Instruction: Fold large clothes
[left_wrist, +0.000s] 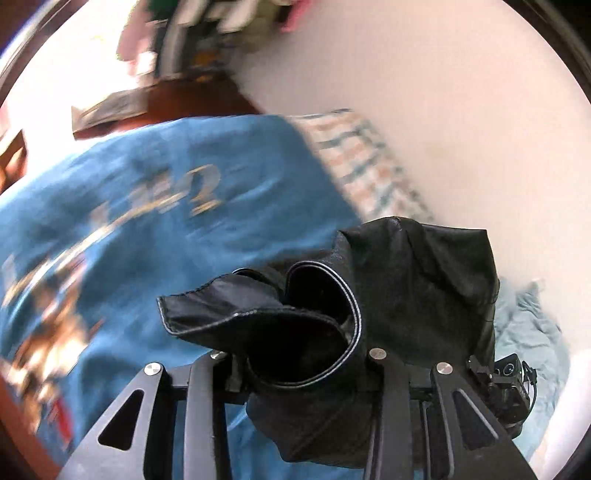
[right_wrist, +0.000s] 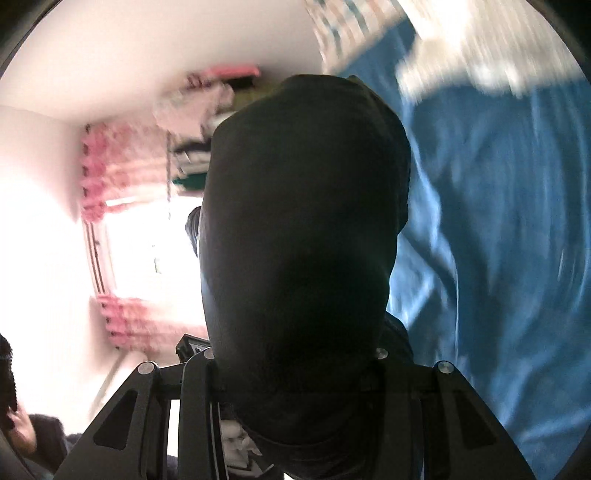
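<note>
A black garment (left_wrist: 388, 288) with pale stitched hems is bunched between the fingers of my left gripper (left_wrist: 299, 363), which is shut on it and holds it above a blue printed bedspread (left_wrist: 177, 229). In the right wrist view the same black garment (right_wrist: 303, 236) drapes over my right gripper (right_wrist: 295, 373) and hides its fingertips; the gripper is shut on the cloth. The right gripper's camera body (left_wrist: 511, 384) shows close at the lower right of the left wrist view.
The blue bedspread (right_wrist: 498, 221) covers the bed. A striped cloth (left_wrist: 362, 158) and a pale blue cloth (left_wrist: 528, 328) lie by the white wall. Shelves of clothes (right_wrist: 192, 158) and a window with pink curtains (right_wrist: 122, 192) stand on the far side.
</note>
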